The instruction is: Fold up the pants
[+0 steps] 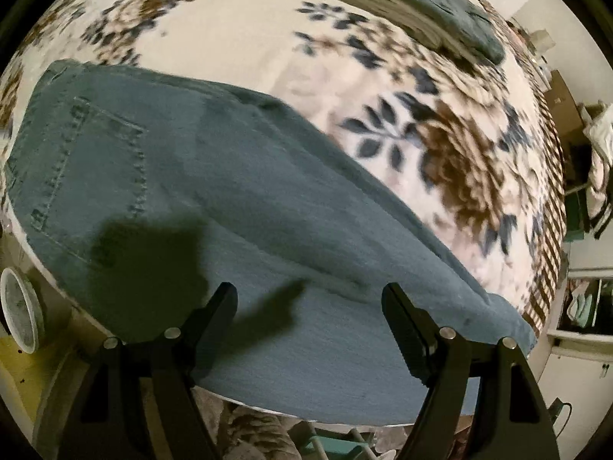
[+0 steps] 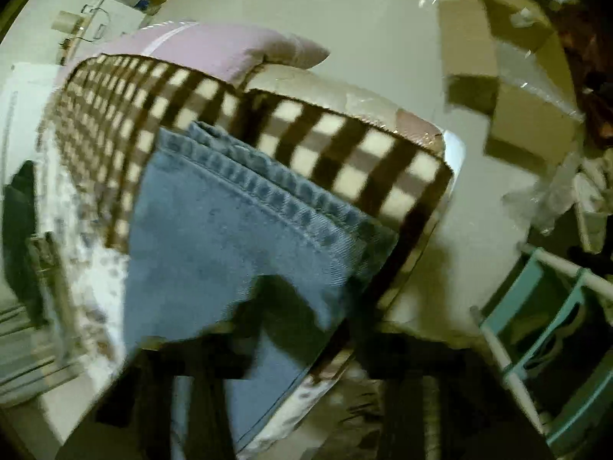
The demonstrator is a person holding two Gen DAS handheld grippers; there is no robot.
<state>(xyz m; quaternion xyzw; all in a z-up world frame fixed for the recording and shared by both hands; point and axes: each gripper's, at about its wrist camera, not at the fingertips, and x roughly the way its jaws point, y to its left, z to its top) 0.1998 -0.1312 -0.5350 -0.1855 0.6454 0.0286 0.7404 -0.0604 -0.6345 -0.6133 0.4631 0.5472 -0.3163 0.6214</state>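
Left gripper (image 1: 308, 308) spread wide above pants (image 1: 199, 191); right gripper's state can't be told.

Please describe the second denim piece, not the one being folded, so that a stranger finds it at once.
Start at the floral blanket covering the bed. At its far edge lies a small folded denim piece. Unlike the long jeans under the left gripper, it is compact and shows no pocket.

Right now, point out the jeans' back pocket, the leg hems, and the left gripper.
back pocket (image 1: 92, 161), left wrist view, pocket's centre.
leg hems (image 2: 268, 188), right wrist view, stitched edge.
left gripper (image 1: 310, 308), left wrist view, between its open fingertips.
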